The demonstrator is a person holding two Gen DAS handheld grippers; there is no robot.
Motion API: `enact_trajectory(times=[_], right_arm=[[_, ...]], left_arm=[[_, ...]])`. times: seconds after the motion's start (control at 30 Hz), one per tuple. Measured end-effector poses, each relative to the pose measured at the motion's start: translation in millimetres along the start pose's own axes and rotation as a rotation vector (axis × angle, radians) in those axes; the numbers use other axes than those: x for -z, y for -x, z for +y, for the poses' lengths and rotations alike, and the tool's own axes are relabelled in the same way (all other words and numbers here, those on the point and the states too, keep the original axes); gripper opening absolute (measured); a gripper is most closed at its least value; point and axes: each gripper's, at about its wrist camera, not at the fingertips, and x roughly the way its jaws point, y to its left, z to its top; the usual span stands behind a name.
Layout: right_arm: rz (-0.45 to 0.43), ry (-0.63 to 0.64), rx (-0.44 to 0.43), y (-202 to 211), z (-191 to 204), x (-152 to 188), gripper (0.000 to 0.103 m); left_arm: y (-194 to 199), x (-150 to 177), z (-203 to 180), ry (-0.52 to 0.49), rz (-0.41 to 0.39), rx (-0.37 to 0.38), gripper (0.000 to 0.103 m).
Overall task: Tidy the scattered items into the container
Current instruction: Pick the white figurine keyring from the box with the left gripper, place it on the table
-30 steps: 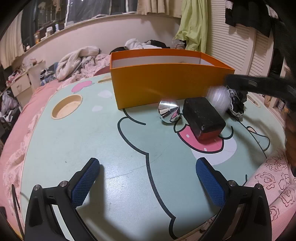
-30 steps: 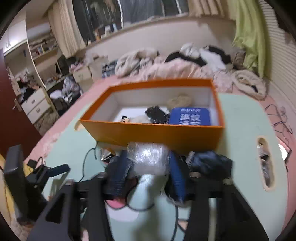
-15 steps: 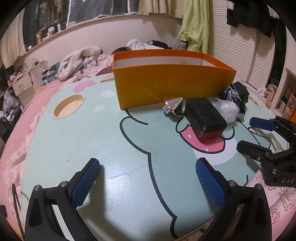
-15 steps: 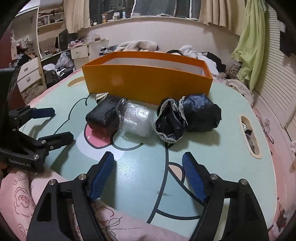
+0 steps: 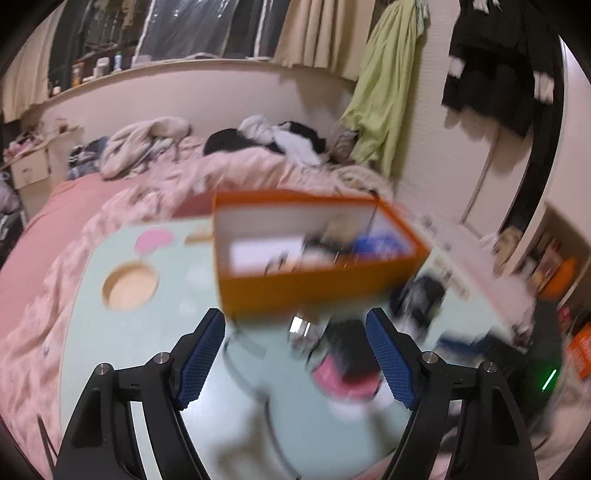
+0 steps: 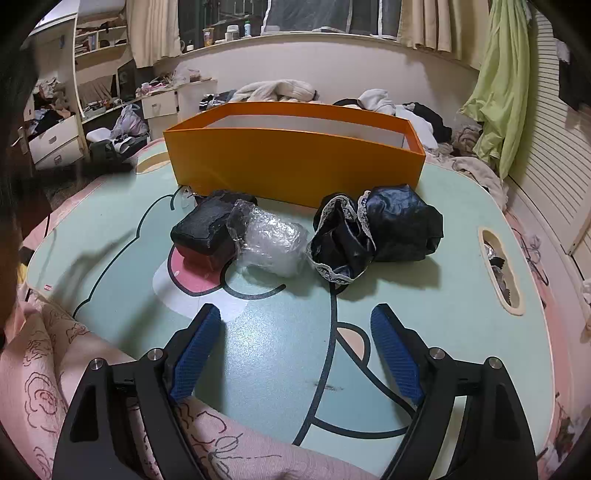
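Both claws are spread wide and hold nothing. Seen from its own camera, the right gripper hovers low over the near edge of a pale green table, its blue ribbed pads apart with bare tabletop between them. The left gripper is likewise spread, but its view is heavily blurred.

Ahead of the right gripper sits the container, an orange box with a white inside, open at the top, on the far half of the table. Three scattered items lie in a row just in front of it. On the left is a black block resting on a pink patch of the table's cartoon print. Touching its right side is a bubble-wrap bundle. Right of that, close by, lies a crumpled dark garment with white lace trim.

From the blurred left view, the orange box shows things already inside, among them something blue and something white; details cannot be made out. A small shiny object lies just in front of the box.

The table carries a large cartoon face drawn in black lines, with a round cutout on one side and an oval slot on the other. It rests on a pink bed strewn with clothes. A lime-green cloth hangs by slatted doors, curtains cover the window, and cluttered white drawers stand to the left.
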Motion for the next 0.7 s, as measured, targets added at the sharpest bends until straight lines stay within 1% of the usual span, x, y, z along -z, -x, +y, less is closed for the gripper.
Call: enact_trajectory(times=[0.07,0.1,0.2,0.27,0.33,0.4,0.43,0.47,0.53,0.57,0.6,0.63,0.67,0.7], right_arm=[[0.0,0.0,0.0,0,-1,0,0.083],[0.0,0.0,0.0,-3,1,-1,0.083],[0.0,0.0,0.0,-1,-2,-1,0.084],[-0.002,0.0,-0.001,2,-3,1,0.084],[-0.003,-0.001,-0.001,1,0,2,0.084],[-0.005,-0.002,-0.001,0,1,3,0.084],[-0.005,-0.003,-0.001,1,-1,4,0.084],[-0.006,-0.003,-0.001,1,0,5,0.084],[-0.007,-0.005,0.0,5,-2,7,0.084],[-0.007,-0.005,0.0,5,-2,7,0.084],[-0.008,-0.004,0.001,4,0,7,0.084],[-0.009,-0.005,0.001,12,-7,11,0.084],[-0.011,-0.007,0.002,18,-12,15,0.084],[-0.011,-0.008,0.001,19,-11,16,0.084]], left_arm=[[-13,-25,2,0.04,0.079,0.026,0.079],[-25,-42,6,0.081,0.135,0.033,0.079],[-56,-75,13,0.159,0.257,0.074,0.079],[-73,-84,14,0.188,0.337,0.083,0.079],[-99,-88,15,0.207,0.45,0.068,0.077],[-121,-85,14,0.214,0.537,0.044,0.064],[-133,-82,15,0.22,0.587,0.019,0.061],[-142,-79,15,0.219,0.62,-0.001,0.059],[-156,-75,13,0.195,0.655,-0.049,0.059],[-159,-74,10,0.164,0.654,-0.09,0.056],[-160,-73,6,0.132,0.653,-0.121,0.055],[-161,-72,3,0.101,0.654,-0.141,0.054],[-161,-70,-1,0.07,0.657,-0.155,0.05],[-160,-69,-4,0.048,0.652,-0.158,0.036]])
